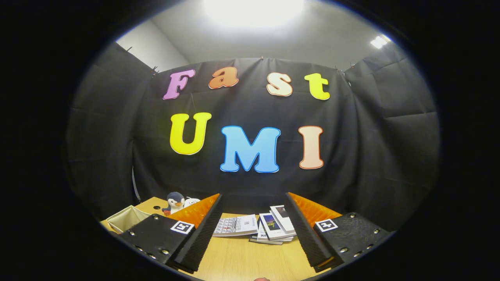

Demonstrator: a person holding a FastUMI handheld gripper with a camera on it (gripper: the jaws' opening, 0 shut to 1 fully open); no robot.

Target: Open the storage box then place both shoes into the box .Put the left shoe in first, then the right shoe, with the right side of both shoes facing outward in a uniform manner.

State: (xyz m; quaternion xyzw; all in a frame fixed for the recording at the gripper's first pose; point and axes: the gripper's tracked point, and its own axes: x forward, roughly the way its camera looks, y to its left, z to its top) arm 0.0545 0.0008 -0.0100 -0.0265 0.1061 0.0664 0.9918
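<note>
My fingers (250, 234) stand wide open with nothing between them, held level and rather high above the pale wooden counter (238, 261), pointing toward 12 o'clock at the booth's wall.

The shoes I cannot see from here. At about 10 o'clock, beyond my left finger, sits a cream fabric storage box (127, 219) — its top looks open already, though I see just one corner. I judge it soft-walled and light, so it may slide or fold if I push it; the rim is the place to take hold. Shoes are usually light and bendable — I would grip at the heel collar.

Ahead between my fingers lies a loose pile of white printed booklets (259, 226). Near the box stands a small grey-and-white plush penguin (175, 201).
</note>
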